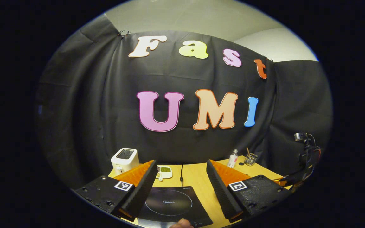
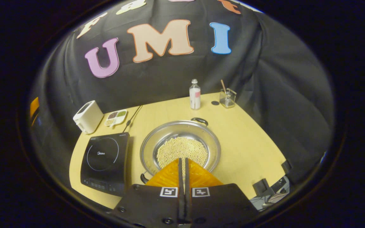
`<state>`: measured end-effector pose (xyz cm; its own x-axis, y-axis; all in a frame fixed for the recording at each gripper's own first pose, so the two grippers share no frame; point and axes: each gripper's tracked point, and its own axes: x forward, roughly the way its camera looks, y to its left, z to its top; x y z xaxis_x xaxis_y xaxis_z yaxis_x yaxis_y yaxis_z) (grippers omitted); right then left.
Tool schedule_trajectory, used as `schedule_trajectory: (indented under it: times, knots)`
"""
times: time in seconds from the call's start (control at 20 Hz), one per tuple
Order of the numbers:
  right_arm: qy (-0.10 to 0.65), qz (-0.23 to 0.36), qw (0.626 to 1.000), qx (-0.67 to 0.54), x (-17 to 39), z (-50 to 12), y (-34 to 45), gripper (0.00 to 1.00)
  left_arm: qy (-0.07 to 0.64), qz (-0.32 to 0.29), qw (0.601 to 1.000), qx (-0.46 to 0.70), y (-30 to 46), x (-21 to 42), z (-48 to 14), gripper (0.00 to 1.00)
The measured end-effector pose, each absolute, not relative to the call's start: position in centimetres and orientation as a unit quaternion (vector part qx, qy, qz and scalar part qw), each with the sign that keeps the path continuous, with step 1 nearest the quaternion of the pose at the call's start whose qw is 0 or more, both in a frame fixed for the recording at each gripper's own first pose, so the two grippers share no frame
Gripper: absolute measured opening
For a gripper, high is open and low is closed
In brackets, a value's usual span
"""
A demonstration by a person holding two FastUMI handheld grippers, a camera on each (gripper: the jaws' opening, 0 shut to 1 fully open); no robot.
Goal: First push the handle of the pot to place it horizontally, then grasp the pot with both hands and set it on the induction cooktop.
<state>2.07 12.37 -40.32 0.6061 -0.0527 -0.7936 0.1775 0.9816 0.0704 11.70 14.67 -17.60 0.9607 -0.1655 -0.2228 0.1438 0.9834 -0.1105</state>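
Wooden desk (image 2: 249,148) in a black-cloth booth; pot (image 2: 180,148) beside the induction cooktop (image 2: 105,163).

The right gripper (image 2: 182,164) has its fingers closed together, empty, above the near rim of the pot, which holds pale beans; the cooktop lies to its left. Beyond the pot stand a bottle (image 2: 195,94) and a glass jar (image 2: 227,98); a toaster (image 2: 88,117) sits far left. The left gripper (image 1: 181,172) is spread open over the cooktop (image 1: 173,202). The pot's near handle is mostly hidden behind the right gripper.
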Motion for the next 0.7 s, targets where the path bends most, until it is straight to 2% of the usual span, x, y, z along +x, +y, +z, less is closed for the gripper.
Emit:
schedule_trajectory:
  times: [0.05,0.1,0.25,0.55,0.6,0.7]
  knots:
    - [0.448,-0.062,0.889,0.069,1.8,-41.2,12.7,0.02,0.120,-0.073,0.989,-0.045,15.2,11.6,-17.9,0.90]
    - [0.457,-0.059,0.885,0.065,1.6,-42.1,13.0,0.02,0.120,-0.068,0.989,-0.045,15.8,11.4,-18.0,0.94]
    - [0.486,-0.050,0.871,0.054,0.6,-44.4,14.1,0.00,0.120,-0.053,0.991,-0.039,17.3,10.9,-18.4,0.94]
    - [0.534,-0.033,0.845,0.026,-1.3,-48.4,15.9,0.02,0.133,-0.024,0.990,-0.051,19.7,9.8,-19.9,0.94]
    - [0.542,-0.032,0.839,0.019,-1.7,-49.1,16.0,0.00,0.134,-0.018,0.989,-0.054,20.1,9.7,-20.0,0.94]
    - [0.556,-0.027,0.831,0.003,-2.5,-50.2,16.3,0.08,0.136,-0.006,0.989,-0.063,20.9,9.6,-20.3,0.94]
